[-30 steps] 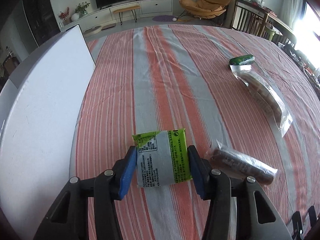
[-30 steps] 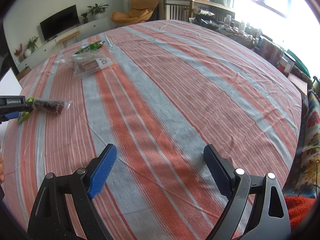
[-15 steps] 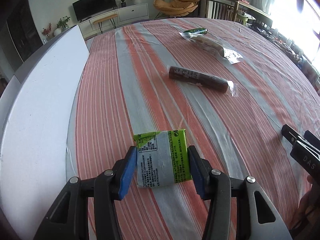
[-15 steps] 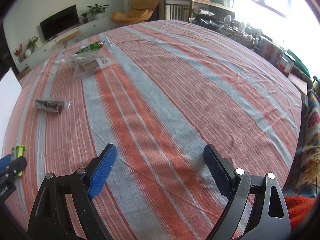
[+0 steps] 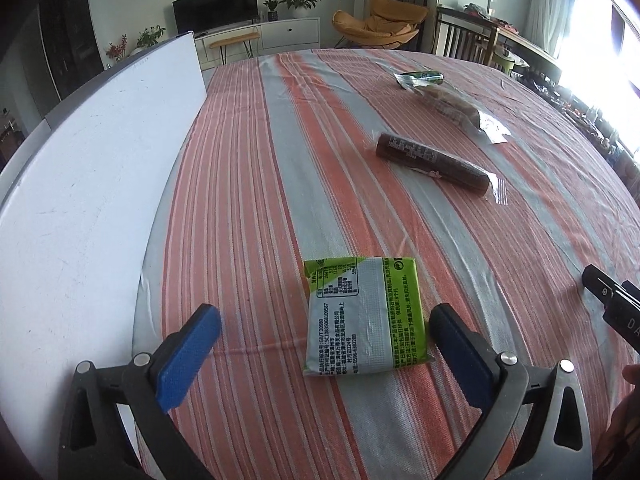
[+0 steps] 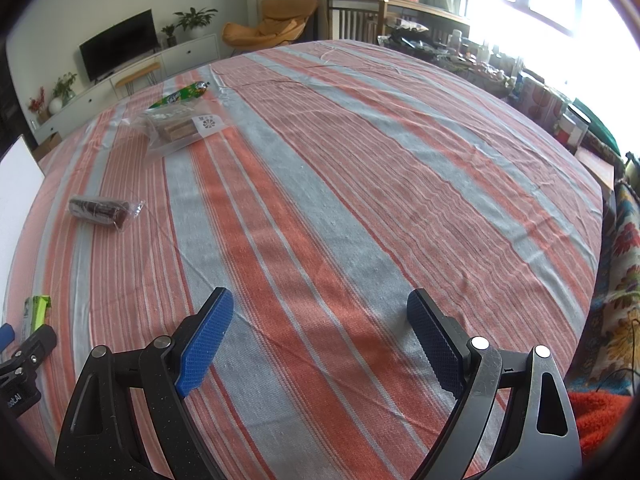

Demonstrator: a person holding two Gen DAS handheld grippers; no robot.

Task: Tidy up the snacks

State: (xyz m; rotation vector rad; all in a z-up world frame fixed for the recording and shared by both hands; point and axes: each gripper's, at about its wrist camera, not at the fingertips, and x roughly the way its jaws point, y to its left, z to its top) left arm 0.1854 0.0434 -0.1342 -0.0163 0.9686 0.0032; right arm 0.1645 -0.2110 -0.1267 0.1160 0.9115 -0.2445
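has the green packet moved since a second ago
Yes. In the right wrist view the green packet has come nearer, away from the dark sausage. It now lies flat, released by the open left tool.

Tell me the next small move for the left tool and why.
Probably back the left tool straight away from the green packet: its jaws are wide open and the packet lies flat on the striped cloth between them, apparently released. Then head toward the brown roll.

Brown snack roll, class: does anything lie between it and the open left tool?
Yes. The green packet lies flat on the striped cloth, between the open fingers of the left tool. The brown snack roll lies farther ahead to the right, with only bare cloth between it and the packet.
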